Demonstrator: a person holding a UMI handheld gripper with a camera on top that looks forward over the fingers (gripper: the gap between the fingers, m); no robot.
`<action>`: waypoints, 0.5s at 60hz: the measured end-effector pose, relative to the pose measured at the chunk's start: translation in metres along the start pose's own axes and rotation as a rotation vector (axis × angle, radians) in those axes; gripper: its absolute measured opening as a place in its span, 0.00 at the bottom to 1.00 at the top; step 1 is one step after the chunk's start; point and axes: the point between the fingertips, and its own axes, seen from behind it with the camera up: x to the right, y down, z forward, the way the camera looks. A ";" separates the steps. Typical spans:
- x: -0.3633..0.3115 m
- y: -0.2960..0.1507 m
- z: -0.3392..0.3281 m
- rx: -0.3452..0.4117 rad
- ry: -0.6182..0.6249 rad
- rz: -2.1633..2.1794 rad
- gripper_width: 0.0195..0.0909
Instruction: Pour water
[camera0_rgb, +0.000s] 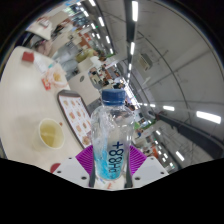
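Gripper clamps bottle between both pads | bottle upright, blue cap up | cup on table

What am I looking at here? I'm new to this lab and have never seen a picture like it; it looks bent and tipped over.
The picture comes from a wide-angle camera that rides on a hand-held gripper, a two-finger tool that a person carries; there is no robot arm. The lens bends everything, and the tool seems to be tilted, so the room looks slanted. The purple pieces at the bottom are pads on the gripper's fingers. Between them is a clear water bottle with a blue cap and blue label; both fingers appear to press on it, lifted above the white table. On that table stand a cup with yellowish inside and a patterned tray. Farther things are too small to name.
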 end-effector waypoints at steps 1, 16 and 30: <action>0.001 0.001 0.000 0.009 -0.021 0.065 0.31; -0.062 0.039 -0.003 -0.057 -0.246 0.756 0.31; -0.126 0.094 0.010 -0.168 -0.301 0.987 0.31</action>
